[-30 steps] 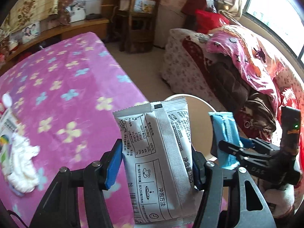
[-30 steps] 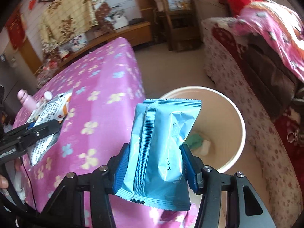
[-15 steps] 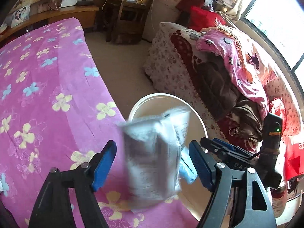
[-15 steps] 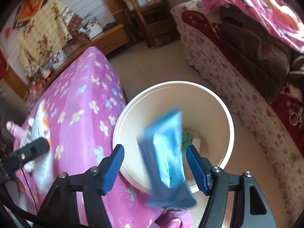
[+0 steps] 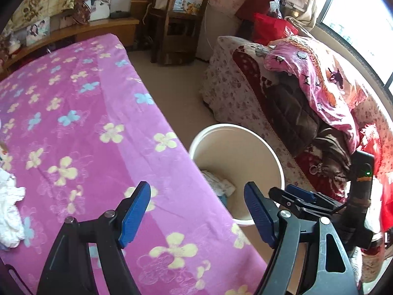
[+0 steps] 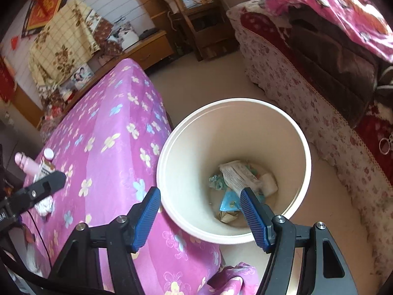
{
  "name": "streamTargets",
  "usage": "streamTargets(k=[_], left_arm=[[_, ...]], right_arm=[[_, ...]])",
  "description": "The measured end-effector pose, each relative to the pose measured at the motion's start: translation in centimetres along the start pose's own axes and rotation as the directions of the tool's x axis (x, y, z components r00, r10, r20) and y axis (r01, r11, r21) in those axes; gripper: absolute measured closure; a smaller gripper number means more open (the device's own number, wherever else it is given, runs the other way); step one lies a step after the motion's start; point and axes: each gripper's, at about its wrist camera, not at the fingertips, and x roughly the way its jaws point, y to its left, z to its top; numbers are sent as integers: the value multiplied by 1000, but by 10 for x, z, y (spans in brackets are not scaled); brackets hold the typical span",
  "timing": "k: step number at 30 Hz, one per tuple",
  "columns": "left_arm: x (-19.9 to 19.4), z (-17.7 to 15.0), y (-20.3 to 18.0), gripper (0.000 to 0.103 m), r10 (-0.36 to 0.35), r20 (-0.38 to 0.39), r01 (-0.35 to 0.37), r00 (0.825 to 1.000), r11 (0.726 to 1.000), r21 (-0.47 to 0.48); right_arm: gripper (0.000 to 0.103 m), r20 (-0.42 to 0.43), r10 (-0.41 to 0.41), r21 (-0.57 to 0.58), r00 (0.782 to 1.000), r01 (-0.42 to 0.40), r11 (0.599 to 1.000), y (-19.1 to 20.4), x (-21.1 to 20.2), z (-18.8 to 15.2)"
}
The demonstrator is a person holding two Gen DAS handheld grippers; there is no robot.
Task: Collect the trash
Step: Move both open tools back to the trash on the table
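Left tongs [image 5: 196,211]: spread wide, nothing between the blue pads, poised over the edge of the pink flowered tabletop [image 5: 81,113] beside the bin. Right tongs [image 6: 200,215]: likewise spread and empty, hanging directly above the mouth of the white bin [image 6: 302,147].

Location of collected trash: at the bottom of the bin, seen from the right wrist view. Contents include a white printed sachet [image 6: 237,175], a blue packet [image 6: 229,200] and some crumpled scraps. Bin on the floor, rim tight against the hanging cloth.

Remaining trash on the tabletop: crumpled white tissue [image 5: 9,211] at the left edge of the left wrist view; a pink bottle [image 6: 25,164] and a small printed packet with white cap [image 6: 46,162] near the far corner in the right wrist view. Whether the bottle counts as trash: cannot tell.

Hazards from this position:
- Collision between the two tongs, given their close spacing near the bin; cause: simultaneous swing back toward the tabletop.
- Snagging of the soft cloth along with the tissue; cause: pads closing too low on a fluffy surface.
- Partial grip on the tissue, with shedding on the way to the bin; cause: loose, crumpled material.
- Bin tipping or shifting; cause: a knock on the rim during withdrawal.
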Motion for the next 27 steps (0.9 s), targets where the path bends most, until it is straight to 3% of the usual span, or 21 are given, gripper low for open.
streamTargets(k=[27], left_arm=[[-82, -32, 51, 24, 144, 130, -138, 981, 989, -52]], right_arm=[[32, 110, -56, -145, 992, 71, 987, 82, -47, -17]])
